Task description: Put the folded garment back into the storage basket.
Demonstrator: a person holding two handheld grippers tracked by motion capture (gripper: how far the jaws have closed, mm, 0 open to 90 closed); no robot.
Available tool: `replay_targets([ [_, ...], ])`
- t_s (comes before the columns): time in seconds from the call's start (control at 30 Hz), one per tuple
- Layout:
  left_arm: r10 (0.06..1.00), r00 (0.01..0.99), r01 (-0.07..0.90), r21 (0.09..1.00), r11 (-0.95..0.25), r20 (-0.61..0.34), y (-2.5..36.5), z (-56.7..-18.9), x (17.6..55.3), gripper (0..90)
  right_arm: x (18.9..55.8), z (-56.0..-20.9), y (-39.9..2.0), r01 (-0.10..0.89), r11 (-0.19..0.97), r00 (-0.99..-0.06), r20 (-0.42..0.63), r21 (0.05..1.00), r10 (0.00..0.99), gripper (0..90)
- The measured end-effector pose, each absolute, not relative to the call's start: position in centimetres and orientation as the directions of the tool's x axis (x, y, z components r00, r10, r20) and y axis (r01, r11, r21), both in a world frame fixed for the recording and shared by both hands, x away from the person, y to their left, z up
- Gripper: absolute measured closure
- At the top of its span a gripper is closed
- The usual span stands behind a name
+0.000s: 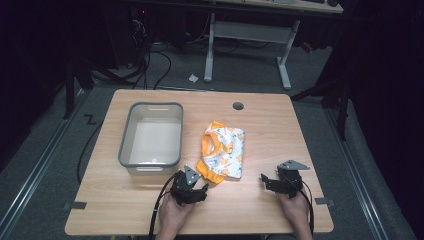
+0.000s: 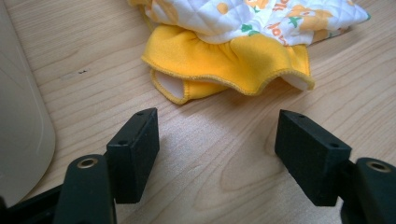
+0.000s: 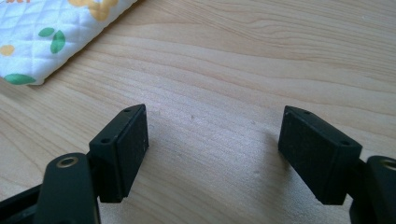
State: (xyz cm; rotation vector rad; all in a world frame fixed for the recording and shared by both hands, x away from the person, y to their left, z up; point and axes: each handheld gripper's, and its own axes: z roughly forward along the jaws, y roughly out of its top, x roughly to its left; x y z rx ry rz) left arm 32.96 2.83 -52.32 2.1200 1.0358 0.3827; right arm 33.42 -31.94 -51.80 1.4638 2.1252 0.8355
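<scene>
1. A small folded garment [image 1: 223,151], white quilted cloth printed with orange and green and trimmed in yellow-orange, lies near the middle of the table [image 1: 260,210], just right of an empty grey bin [image 1: 126,145].
2. The left gripper [image 1: 192,192] sits at the garment's near left corner, its jaws spread wide with nothing between them; the yellow hem lies just ahead of them.
3. The right gripper [image 1: 270,181] rests well to the right of the garment, jaws likewise released over bare wood.
4. The garment looks light, soft and floppy; it will likely sag and unfold when lifted, and is neither fragile nor slippery. The doubled yellow hem [image 2: 229,70] at the near edge seems the best place to pinch, since it stands slightly off the table.
5. The left gripper view shows the hem's ruffled folds and an opening in them. The high view gives the whole layout instead. The right gripper view catches a flat quilted corner [image 3: 51,42] at its far left.
</scene>
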Motion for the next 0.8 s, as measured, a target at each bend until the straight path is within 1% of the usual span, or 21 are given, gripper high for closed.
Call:
replay_targets([
  [0.8, 0.774, 0.631, 0.556, 0.726, -0.405, -0.051, 2.84, -52.33, 33.01, 31.2, 33.42, -51.8, -31.94, 0.679, 0.263, -0.353, -0.009, 0.686, 0.935, 24.4],
])
